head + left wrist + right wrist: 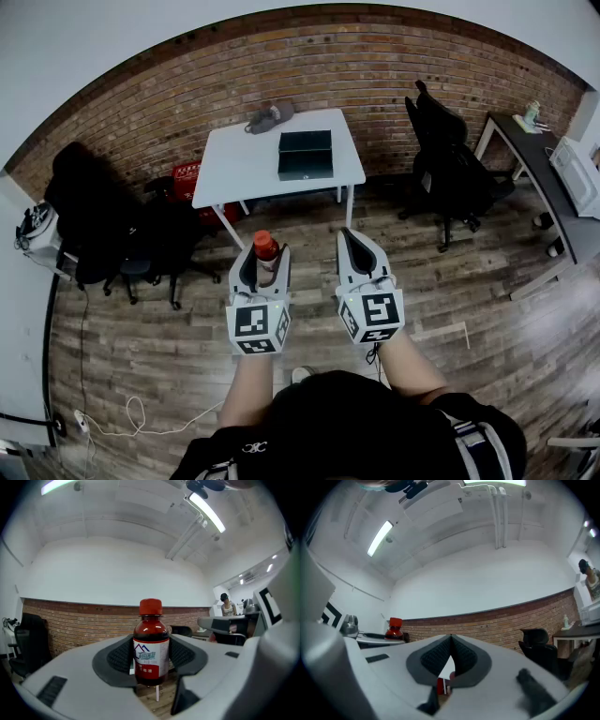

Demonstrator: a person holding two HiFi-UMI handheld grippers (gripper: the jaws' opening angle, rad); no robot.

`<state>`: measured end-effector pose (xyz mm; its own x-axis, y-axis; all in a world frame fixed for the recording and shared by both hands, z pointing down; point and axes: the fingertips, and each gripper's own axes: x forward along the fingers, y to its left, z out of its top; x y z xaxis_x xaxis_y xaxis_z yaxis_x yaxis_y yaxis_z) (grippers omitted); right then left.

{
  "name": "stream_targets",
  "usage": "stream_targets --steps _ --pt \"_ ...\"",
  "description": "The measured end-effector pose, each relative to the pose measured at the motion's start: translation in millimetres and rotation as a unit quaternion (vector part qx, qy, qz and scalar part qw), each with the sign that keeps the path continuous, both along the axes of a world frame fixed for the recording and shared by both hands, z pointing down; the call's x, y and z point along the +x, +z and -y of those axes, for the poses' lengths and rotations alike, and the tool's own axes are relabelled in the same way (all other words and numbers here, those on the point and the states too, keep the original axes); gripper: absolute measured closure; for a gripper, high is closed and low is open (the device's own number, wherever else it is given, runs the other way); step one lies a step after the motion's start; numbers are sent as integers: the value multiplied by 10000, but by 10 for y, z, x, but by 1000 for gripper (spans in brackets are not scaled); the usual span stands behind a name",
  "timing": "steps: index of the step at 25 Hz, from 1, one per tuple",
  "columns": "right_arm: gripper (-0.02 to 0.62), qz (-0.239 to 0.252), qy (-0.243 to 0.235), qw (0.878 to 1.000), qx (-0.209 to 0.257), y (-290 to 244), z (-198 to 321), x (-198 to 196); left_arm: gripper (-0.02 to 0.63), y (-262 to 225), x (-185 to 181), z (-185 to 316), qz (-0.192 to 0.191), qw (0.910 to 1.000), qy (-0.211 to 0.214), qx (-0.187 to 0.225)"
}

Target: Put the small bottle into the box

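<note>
l chairs: black office chairs (122,234) bunched at the left, on the wood-plank floor (141,337)
crate: red plastic crate (187,172) on the floor by the table's left end, brick wall (328,66) behind it
table: white rectangular table (234,169) close to that wall, well ahead of both claws
grey lump: some grey soft thing (269,116) at the table's back edge, can't tell what tbh
box: flat black rectangular box (306,154) lying on the table's right half, touching nothing else
l claw: left gripper (264,259) held about level over the floor, clamped on the bottle w/ 1 dark pad pressing each side of its label
bottle: small brown bottle w/ red cap and white label (151,641) standing upright btwn those pads, cap poking above the jaws, well apart from the box, not in it yet
r claw: right gripper (352,236) just beside the left one, tipped up a bit, jaws closed tip to tip, nothing btwn them
r chair: 1 more black office chair (445,159) right of the table
desk: dark desk (539,159) along the right side, white appliance (577,173) on it
</note>
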<state>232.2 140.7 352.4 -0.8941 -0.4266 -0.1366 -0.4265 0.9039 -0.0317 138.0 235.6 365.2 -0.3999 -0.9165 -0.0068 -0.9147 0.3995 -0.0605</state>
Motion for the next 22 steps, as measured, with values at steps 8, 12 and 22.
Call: stream_targets --steps 8,12,22 --pt "569 165 25 9998 -126 -74 -72 -24 379 -18 -12 -59 50 9999 132 10" --pt "569 89 59 9999 -120 -49 -115 -75 379 22 -69 -59 -31 9997 243 10" --pt "569 -68 215 9997 -23 -33 -304 -403 379 84 -308 -165 -149 9986 514 42"
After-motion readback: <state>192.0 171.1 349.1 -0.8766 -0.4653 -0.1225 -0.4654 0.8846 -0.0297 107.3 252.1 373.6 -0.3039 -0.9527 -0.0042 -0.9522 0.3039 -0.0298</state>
